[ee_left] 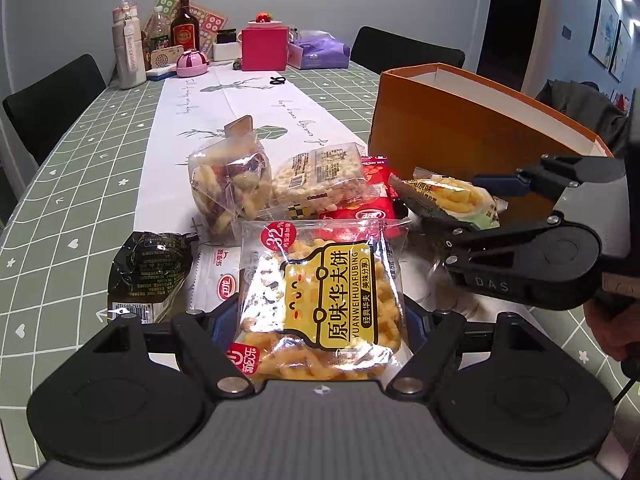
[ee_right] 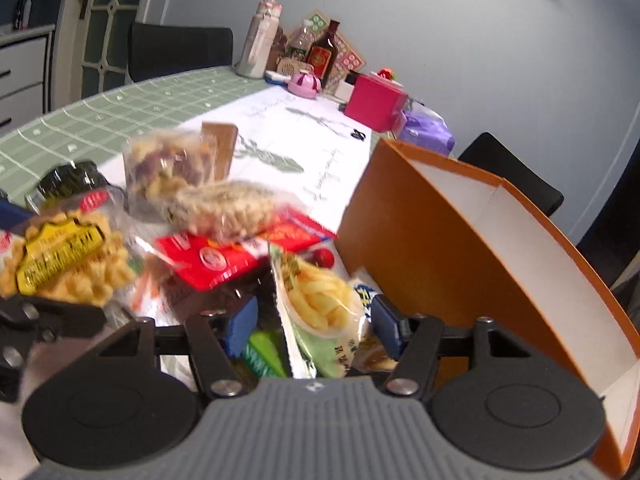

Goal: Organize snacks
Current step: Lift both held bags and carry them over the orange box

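My left gripper (ee_left: 320, 320) is shut on a clear packet of yellow waffle snacks (ee_left: 332, 292), its blue pads pressing both sides; the packet (ee_right: 60, 256) also shows at the left of the right wrist view. My right gripper (ee_right: 314, 320) straddles a small fries packet (ee_right: 320, 300). The right pad touches it, while a gap shows at the left pad. From the left wrist view that gripper (ee_left: 452, 200) lies rolled on its side beside the orange box (ee_left: 440, 128), with the fries packet (ee_left: 436, 194) between its fingers.
A mixed-snack bag (ee_left: 228, 184), a puffed-rice pack (ee_left: 320, 176), a red packet (ee_left: 360, 208), a dark packet (ee_left: 148, 268) and a white one (ee_left: 212, 280) lie on the table runner. Bottles, a pink box (ee_left: 264, 48) and black chairs stand at the far end.
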The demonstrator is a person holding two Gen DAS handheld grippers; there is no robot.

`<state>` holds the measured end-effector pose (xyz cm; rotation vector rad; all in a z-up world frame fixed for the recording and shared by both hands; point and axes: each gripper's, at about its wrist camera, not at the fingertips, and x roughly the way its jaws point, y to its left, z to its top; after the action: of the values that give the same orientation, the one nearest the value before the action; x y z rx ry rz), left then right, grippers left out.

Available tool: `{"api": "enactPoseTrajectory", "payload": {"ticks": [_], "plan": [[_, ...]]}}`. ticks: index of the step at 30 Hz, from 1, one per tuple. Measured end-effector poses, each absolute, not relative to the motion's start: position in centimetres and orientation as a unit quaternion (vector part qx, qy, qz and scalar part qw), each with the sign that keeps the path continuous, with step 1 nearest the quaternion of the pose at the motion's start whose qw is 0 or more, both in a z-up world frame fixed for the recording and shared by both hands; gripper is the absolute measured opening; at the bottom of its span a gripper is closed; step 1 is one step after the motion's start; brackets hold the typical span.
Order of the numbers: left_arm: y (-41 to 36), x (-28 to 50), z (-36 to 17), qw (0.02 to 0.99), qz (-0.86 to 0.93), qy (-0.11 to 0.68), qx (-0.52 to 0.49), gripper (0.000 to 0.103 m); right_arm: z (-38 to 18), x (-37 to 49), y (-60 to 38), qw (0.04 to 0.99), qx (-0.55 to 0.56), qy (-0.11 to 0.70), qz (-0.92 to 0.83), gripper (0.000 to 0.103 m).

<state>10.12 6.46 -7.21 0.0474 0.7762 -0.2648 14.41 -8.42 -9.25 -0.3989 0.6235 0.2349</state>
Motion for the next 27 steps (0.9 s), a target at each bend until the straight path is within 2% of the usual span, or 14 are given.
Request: {"api": "enactPoseTrajectory", "payload": {"ticks": [1, 5, 7, 17, 27], "plan": [[6.4, 10.2, -7.2, 0.916, -0.128, 0.379, 0.023, 0.089, -9.2, 14.3, -8.5, 0.927, -0.194, 0.302, 0.111, 0.044], [6.1, 10.3, -6.9, 0.911, -0.118, 0.394, 0.018, 0.089, -8.7, 14.3, -9.1, 0.926, -0.177, 0.311, 0.124, 0.037], [5.9, 10.3, -6.5, 0.909, -0.114, 0.401, 0.014, 0.089, -8.2, 14.0, -9.1, 0.924, -0.181, 0.31, 0.131, 0.03], [3.9, 10.3, -2.8, 0.902, -0.115, 0.415, 0.015, 0.088, -3.6, 12.9, -11.7, 0.917, -0.127, 0.325, 0.194, 0.024], [-0.7, 12.7, 3.0, 0.909, -0.128, 0.393, 0.058, 0.088, 4.1, 12.3, -16.5, 0.935, -0.083, 0.278, 0.205, 0.022]]}}
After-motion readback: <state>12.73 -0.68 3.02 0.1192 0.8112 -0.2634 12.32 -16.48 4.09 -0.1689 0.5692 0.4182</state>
